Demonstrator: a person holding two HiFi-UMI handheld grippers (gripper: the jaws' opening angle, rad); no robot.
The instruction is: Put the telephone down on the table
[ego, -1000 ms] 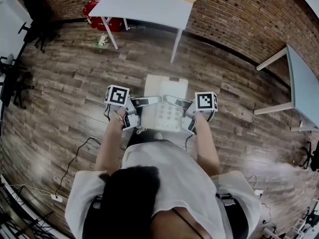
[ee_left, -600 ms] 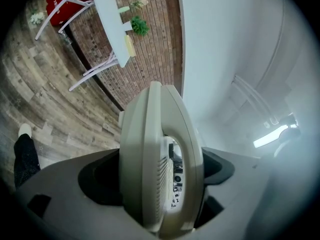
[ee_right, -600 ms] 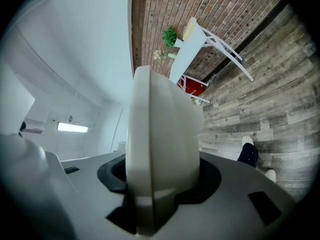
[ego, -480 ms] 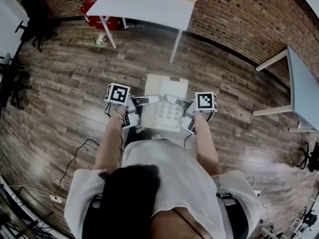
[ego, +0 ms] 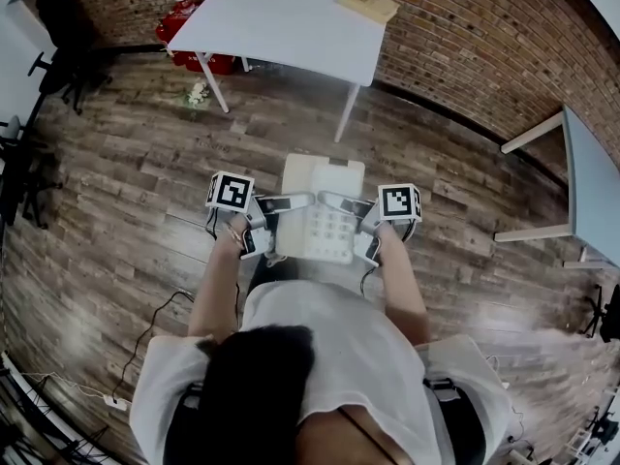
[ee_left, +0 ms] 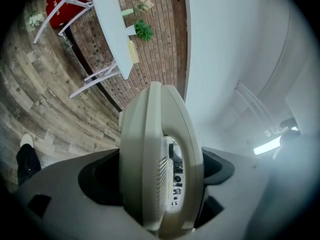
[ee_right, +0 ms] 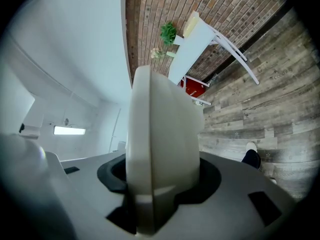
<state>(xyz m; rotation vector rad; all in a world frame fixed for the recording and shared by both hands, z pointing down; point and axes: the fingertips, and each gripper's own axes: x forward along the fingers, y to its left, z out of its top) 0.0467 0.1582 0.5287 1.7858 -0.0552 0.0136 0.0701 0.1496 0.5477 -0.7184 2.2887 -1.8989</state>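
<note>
Plank flooring [ego: 126, 163] covers the room and gives open walking room on every side of the person. Black chairs [ego: 58, 27] stand at the 10 o'clock edge of the head view, and a loose cable [ego: 145, 332] lies on the boards at 8 o'clock. A white table [ego: 281, 22] stands at 12 o'clock against the brick wall [ego: 465, 37], with a red object [ego: 189, 27] under its left corner and a book [ego: 368, 3] near its right edge; most of its top is bare. The left gripper [ego: 283, 202] is clamped on the left edge of the telephone [ego: 325, 219], over the handset side. The telephone is held flat in the air at picture centre, just in front of the person's chest, well apart from the white table. The right gripper [ego: 339, 201] is clamped on the telephone's right edge. A second table [ego: 591, 182] shows its edge at 3 o'clock, with bare floor between it and the person.
</note>
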